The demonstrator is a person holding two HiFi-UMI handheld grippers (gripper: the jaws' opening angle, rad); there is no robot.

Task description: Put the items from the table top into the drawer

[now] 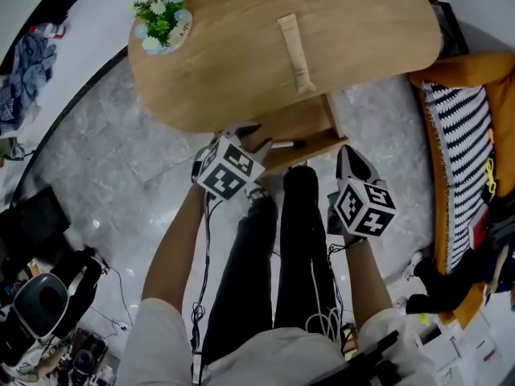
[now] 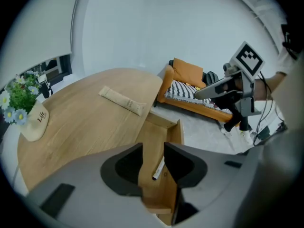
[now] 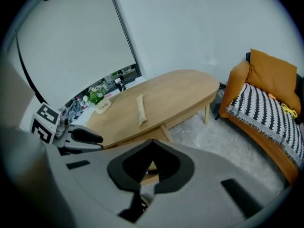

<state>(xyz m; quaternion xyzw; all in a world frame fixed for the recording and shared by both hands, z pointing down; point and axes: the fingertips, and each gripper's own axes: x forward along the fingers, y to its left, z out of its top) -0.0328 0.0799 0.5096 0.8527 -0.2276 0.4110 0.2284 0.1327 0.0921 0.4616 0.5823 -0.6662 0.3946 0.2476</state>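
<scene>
Wooden counter (image 1: 241,63) carries one long paper packet (image 1: 295,53), well apart from the open drawer (image 2: 154,132), where a pen (image 2: 159,169) already lies. The left claw (image 2: 153,156) hangs released over the drawer with nothing between its pads. The right claw (image 3: 152,142) is clenched on nothing. The packet probably goes next: grip it across its narrow middle, lift it level, and lay it beside the pen.
</scene>
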